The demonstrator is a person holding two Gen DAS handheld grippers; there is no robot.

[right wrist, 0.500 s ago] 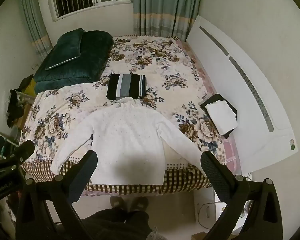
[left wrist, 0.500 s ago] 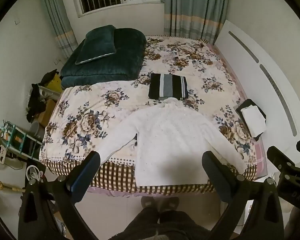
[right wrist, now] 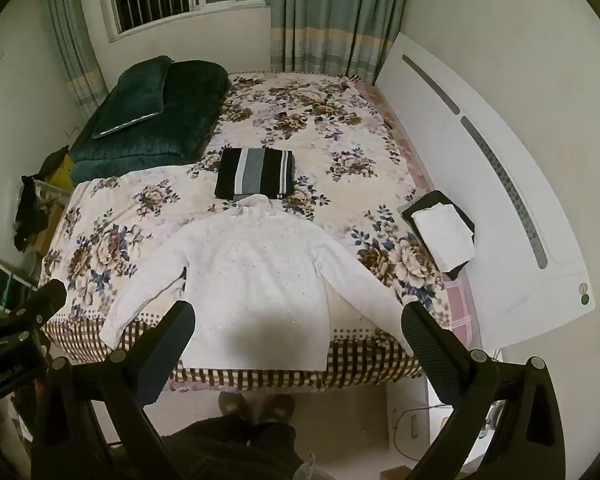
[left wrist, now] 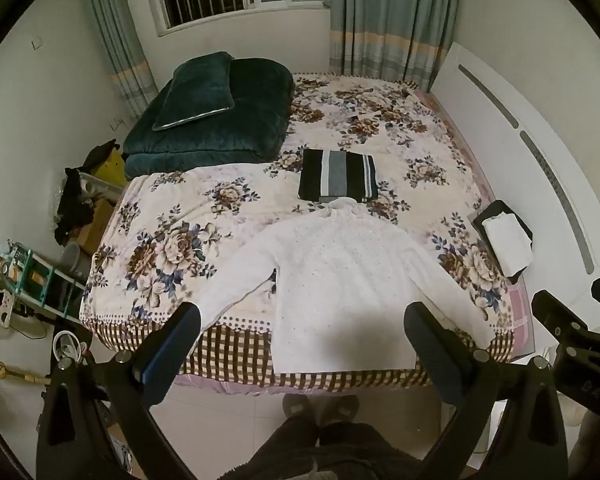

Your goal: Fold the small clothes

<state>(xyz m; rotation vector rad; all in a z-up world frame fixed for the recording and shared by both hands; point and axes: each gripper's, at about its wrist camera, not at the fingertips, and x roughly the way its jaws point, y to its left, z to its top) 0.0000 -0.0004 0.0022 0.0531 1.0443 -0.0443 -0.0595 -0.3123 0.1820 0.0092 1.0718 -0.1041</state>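
Observation:
A small white knit sweater (left wrist: 340,280) lies flat on the floral bed (left wrist: 172,248), sleeves spread, hem hanging over the near edge. It also shows in the right wrist view (right wrist: 256,280). A folded black, grey and white striped garment (left wrist: 338,176) lies just beyond its collar, and shows in the right wrist view too (right wrist: 254,174). My left gripper (left wrist: 300,316) is open and empty, held high above the near bed edge. My right gripper (right wrist: 298,316) is open and empty at a similar height, to the right of the left one.
A dark green quilt and pillow (left wrist: 212,116) sit at the far left of the bed. A white folded cloth on a black tray (left wrist: 506,240) lies at the bed's right edge. A white headboard (left wrist: 540,168) runs along the right. Clutter (left wrist: 28,276) stands left of the bed. The person's slippers (left wrist: 320,404) are below.

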